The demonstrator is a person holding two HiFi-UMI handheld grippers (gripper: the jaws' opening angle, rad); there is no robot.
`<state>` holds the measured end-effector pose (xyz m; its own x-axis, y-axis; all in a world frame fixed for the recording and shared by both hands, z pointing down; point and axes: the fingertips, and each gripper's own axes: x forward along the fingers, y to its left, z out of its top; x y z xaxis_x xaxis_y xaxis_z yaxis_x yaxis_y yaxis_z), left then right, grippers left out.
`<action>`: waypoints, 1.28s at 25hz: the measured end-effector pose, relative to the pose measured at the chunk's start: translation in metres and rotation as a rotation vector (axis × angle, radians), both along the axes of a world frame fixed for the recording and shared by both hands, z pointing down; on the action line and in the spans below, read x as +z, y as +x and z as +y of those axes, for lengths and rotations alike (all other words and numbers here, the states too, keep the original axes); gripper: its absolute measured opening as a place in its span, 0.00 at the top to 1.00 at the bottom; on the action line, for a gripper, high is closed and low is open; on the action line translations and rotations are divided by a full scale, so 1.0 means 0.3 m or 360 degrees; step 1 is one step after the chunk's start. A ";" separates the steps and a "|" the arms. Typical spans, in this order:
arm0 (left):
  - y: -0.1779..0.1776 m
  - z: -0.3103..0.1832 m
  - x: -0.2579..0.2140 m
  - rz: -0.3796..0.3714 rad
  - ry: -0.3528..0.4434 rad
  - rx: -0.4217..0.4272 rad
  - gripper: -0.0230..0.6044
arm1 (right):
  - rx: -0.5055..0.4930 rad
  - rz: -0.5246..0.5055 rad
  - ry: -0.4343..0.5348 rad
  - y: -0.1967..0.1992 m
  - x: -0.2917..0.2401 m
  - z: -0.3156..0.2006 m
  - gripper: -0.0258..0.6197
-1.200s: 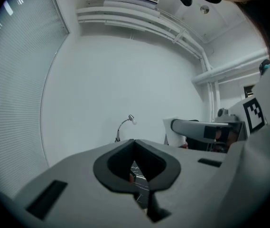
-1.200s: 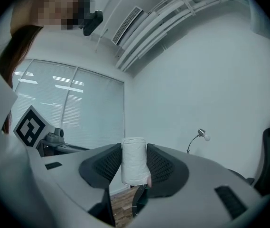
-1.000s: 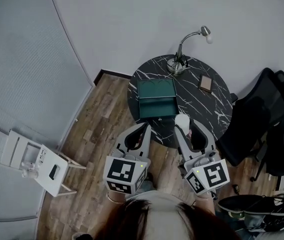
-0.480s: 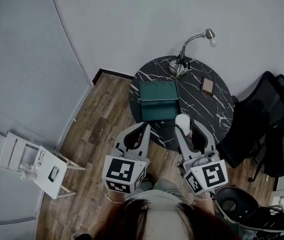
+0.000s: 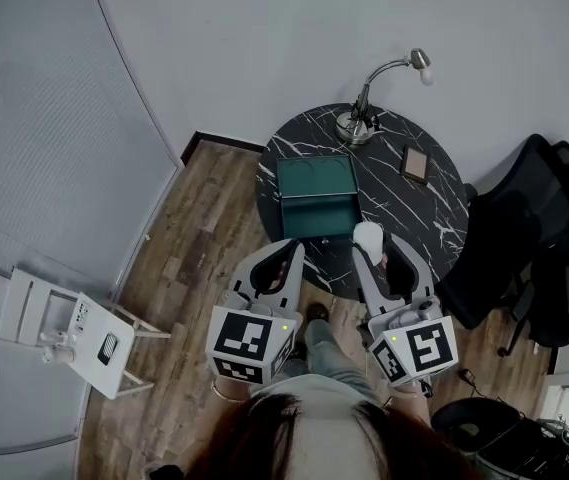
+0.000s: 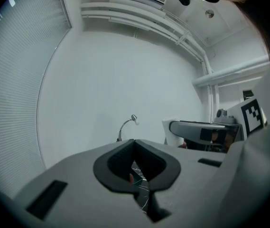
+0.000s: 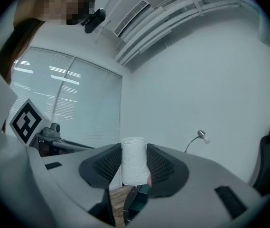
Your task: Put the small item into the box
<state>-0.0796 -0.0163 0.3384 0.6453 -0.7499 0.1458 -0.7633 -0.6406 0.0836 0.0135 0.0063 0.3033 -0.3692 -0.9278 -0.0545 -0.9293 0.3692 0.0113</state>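
Head view shows the right tool [image 5: 372, 247] clamped on the white roll [image 5: 366, 234], which stands upright between its two pads. The roll sits over the near edge of the round dark marbled bench [image 5: 424, 223], just beside the front wall of the open green box [image 5: 316, 200] and still outside it. How high it is above the bench cannot be judged from here.

The left tool [image 5: 293, 251] is closed with its tips meeting and nothing between them. It is at the bench's near rim, on the box's left side.

A gooseneck lamp [image 5: 364, 116] stands at the far side of the bench. A flat brown thing [image 5: 414, 164] lies to the right of the box, too small to identify. A black chair [image 5: 524, 233] at the right is partly cut off by the edge, and the person's hair [image 5: 304, 438] covers both hands.

In the right gripper view the tool's own body hides nearly all of the box, leaving only a green sliver below the roll. In the left gripper view the box is barely visible through the slit under the closed pads
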 end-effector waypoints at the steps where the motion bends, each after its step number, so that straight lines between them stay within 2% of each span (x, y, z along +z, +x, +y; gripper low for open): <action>1: 0.002 -0.007 0.001 -0.0002 0.0001 0.0001 0.95 | -0.0003 0.0001 0.0001 -0.001 0.001 -0.008 0.68; 32: 0.130 -0.305 -0.020 -0.0032 0.0027 -0.0042 0.95 | -0.0055 -0.0017 -0.0021 0.140 0.026 -0.294 0.68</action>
<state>-0.0406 -0.1077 0.3322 0.6223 -0.7691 0.1456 -0.7814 -0.6214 0.0578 0.0556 -0.0818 0.3111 -0.4007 -0.9150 -0.0466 -0.9159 0.4013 -0.0033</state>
